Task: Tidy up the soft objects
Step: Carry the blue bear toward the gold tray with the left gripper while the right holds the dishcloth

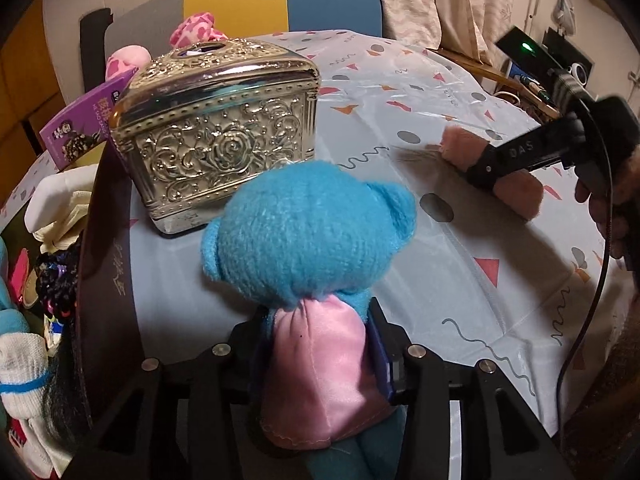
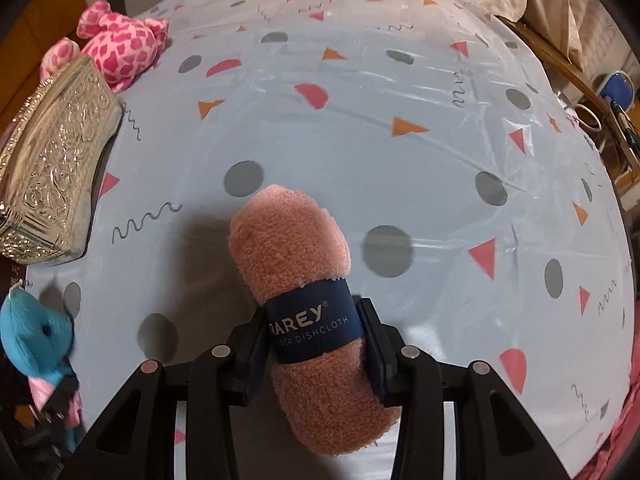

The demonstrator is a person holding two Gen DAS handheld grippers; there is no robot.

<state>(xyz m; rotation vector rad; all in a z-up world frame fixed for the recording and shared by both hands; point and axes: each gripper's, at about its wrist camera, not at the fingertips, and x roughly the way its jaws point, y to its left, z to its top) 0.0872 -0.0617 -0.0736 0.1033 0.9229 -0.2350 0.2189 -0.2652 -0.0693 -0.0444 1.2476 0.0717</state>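
A blue teddy bear (image 1: 308,232) in a pink satin dress stands upright between my left gripper's (image 1: 320,344) fingers, which are shut on its dress, just above the patterned tablecloth (image 1: 420,92). The same bear (image 2: 32,332) shows at the left edge of the right wrist view. My right gripper (image 2: 316,332) is shut on a rolled pink dishcloth (image 2: 292,248), its pads on the navy paper band (image 2: 312,324). It holds the roll over the cloth-covered table. In the left wrist view that right gripper (image 1: 492,164) and the dishcloth (image 1: 520,196) are at the right.
An ornate silver box (image 1: 216,136) stands on the table just beyond the bear. Behind it lie a pink spotted plush (image 2: 120,44) and a purple packet (image 1: 80,120). A dark bin rim (image 1: 104,248) at the left holds socks and other soft items. A chair (image 1: 280,0) stands behind.
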